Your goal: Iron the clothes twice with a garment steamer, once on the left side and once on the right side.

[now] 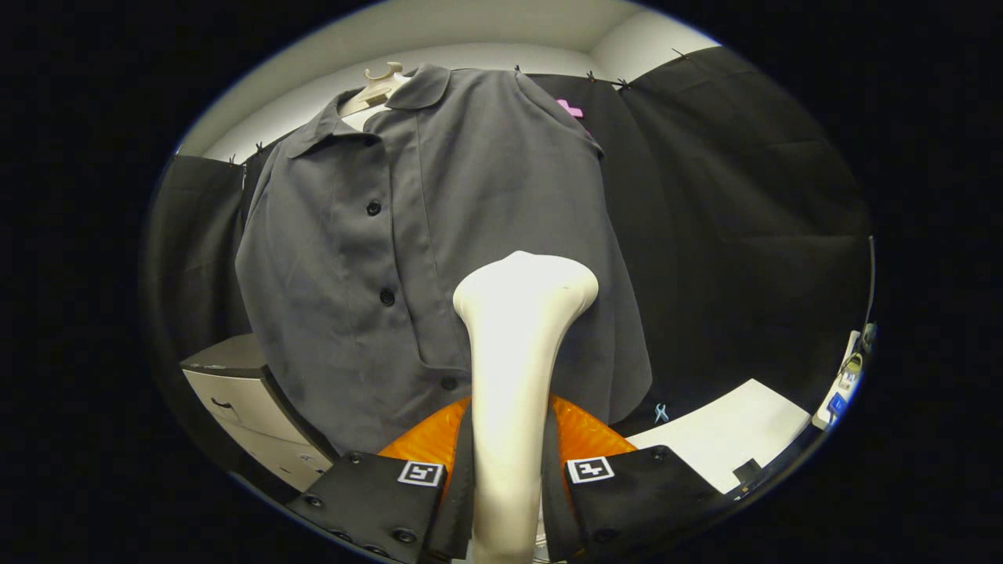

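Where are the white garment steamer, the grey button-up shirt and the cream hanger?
White garment steamer [521, 313], gripper view: its head, handle between the jaws.
Grey button-up shirt [486, 180], gripper view: chest panel.
Cream hanger [379, 86], gripper view: neck above the collar.

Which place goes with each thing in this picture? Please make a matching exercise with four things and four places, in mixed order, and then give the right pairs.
Things:
1. steamer
2. shirt
3. hanger
4. cabinet

Places:
A. at the shirt's collar, on top
B. gripped between the jaws of the gripper
C. low, beside the shirt's hem
D. hanging in front of the black cloth wall, beyond the steamer

Pairs: 1-B, 2-D, 3-A, 4-C
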`<state>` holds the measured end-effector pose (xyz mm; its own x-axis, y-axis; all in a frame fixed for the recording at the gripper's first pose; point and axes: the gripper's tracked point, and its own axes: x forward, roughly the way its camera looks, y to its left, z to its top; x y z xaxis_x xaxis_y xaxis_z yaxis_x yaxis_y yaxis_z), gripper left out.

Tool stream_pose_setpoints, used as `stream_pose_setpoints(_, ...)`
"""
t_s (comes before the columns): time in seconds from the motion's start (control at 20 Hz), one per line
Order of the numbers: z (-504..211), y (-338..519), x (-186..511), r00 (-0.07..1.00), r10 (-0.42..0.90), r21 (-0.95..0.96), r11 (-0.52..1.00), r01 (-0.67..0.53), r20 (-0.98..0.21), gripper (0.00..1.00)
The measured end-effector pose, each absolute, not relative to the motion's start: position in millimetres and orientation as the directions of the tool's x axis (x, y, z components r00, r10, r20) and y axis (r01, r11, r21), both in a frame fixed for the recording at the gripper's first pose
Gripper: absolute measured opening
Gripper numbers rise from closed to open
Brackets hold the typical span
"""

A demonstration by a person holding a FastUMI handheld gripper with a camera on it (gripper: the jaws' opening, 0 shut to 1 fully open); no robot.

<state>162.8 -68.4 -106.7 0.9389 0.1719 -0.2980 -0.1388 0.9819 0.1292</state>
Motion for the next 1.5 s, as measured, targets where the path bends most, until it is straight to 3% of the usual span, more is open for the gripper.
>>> stream_pose_setpoints(0.8, -178.6, -81.2, 139.6, 0.898, 0.126, 0.114, 0.990, -0.085, -0.423, 0.43)
stream_pose_setpoints(1.05, -159.8, -73.8, 132.7, 0.917, 0.119, 0.106, 0.991, -0.085, -0.380, 0.44)
stream_pose_setpoints(1.5, -54.1, -20.0, 93.3, 0.959, 0.200, 0.120, 0.977, -0.179, -0.201, 0.43)
